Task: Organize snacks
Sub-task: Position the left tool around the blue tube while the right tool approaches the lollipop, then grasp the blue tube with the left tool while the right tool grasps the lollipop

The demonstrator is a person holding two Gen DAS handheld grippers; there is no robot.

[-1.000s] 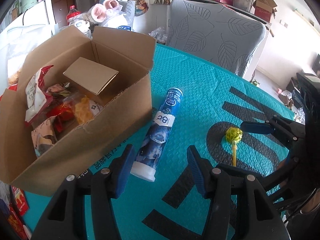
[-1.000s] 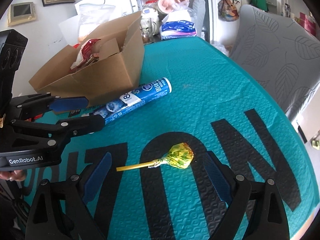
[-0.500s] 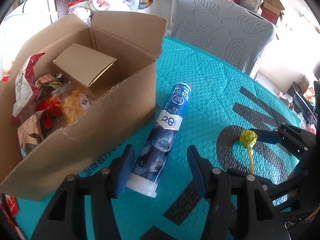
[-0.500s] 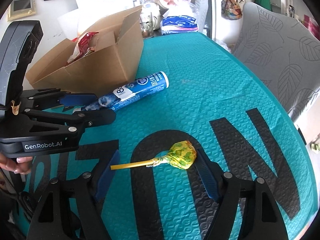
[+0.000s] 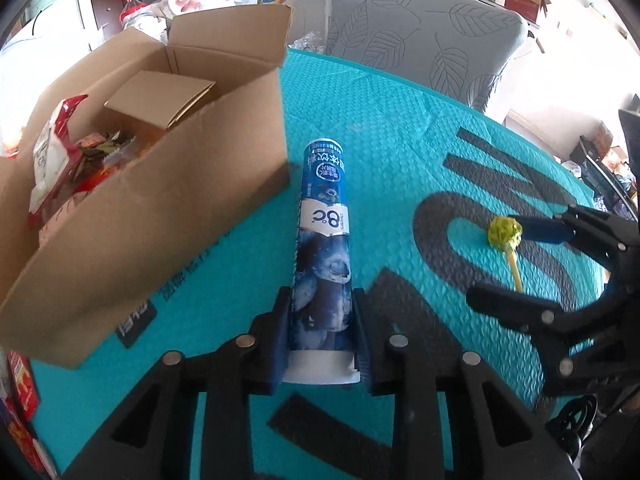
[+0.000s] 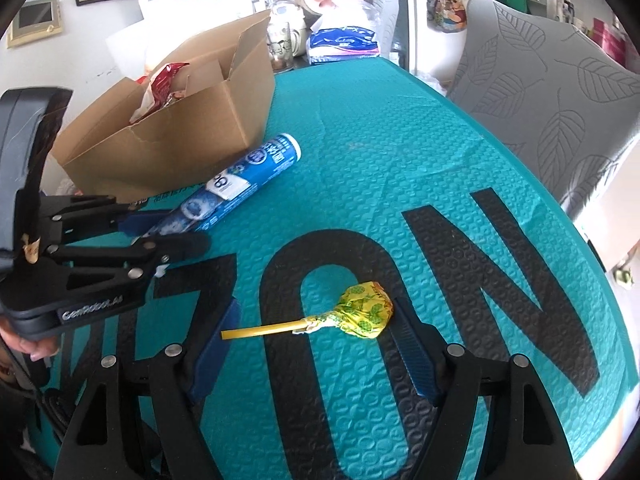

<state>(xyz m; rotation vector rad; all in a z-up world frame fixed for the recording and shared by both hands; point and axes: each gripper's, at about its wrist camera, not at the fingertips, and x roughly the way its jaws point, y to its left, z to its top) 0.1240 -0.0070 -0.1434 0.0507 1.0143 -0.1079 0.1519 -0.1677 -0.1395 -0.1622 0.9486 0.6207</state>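
A blue snack tube [image 5: 324, 208] with a white cap lies on the teal mat [image 5: 400, 140], beside the open cardboard box [image 5: 160, 220]. My left gripper [image 5: 321, 294] is shut on the tube's cap end, both pads pressed against its sides; the right wrist view shows this gripper [image 6: 168, 236] gripping the tube [image 6: 248, 172]. A yellow-green wrapped lollipop [image 6: 364, 316] lies flat across my right gripper [image 6: 316, 314]. Its head touches the right pad and its stick tip meets the left pad. The left wrist view shows the right gripper [image 5: 500, 264] spanning the lollipop [image 5: 504, 232].
The box [image 6: 180, 140] holds several snack packets and a folded inner flap. A grey leaf-patterned chair [image 5: 420, 28] stands behind the table. Bags and jars [image 6: 340, 36] crowd the far end. Red packets [image 5: 20, 380] lie off the mat's near left corner.
My left gripper moved forward and down over the tube and closed on its cap end. The right jaws narrowed around the lollipop until the pads reached both its ends.
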